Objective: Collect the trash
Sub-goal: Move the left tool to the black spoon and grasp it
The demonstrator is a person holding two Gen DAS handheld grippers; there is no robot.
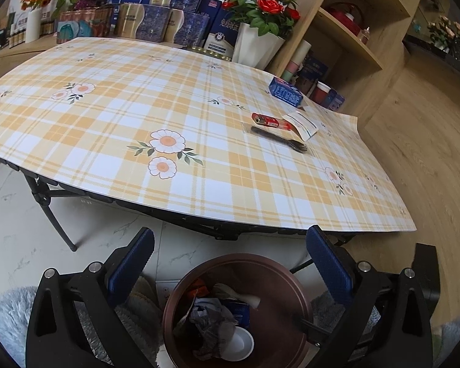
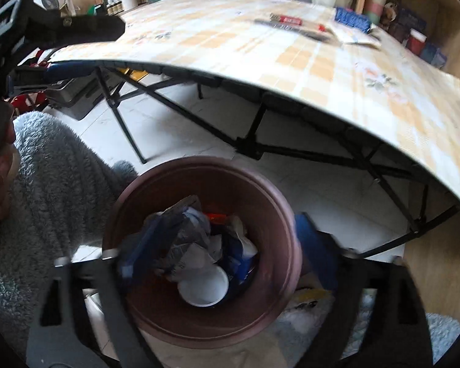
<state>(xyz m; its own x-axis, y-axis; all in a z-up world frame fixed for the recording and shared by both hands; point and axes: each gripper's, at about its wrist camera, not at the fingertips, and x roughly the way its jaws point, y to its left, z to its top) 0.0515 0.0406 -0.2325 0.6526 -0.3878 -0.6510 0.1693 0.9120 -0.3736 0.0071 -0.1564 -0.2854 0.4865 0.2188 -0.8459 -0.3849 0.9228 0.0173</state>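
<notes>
A round brown trash bin (image 1: 279, 263) stands on the floor below the table's near edge. It holds crumpled paper (image 1: 210, 319), a white cup (image 1: 237, 343) and a blue packet. My left gripper (image 1: 230, 263) is open and empty above the bin. My right gripper (image 2: 220, 245) is open and empty over the same bin (image 2: 273, 202), blurred. On the table's right side lie a red lighter (image 1: 270, 120), a black fork (image 1: 279, 138), a white paper slip (image 1: 302, 125) and a blue box (image 1: 285, 91).
The table (image 1: 107, 122) has a yellow plaid cloth and black folding legs (image 1: 50, 211). Boxes and flower pots (image 1: 257, 46) stand behind it, wooden shelves (image 1: 352, 40) at right. A grey fluffy sleeve (image 2: 46, 184) and the left gripper's body (image 2: 46, 30) fill the right view's left.
</notes>
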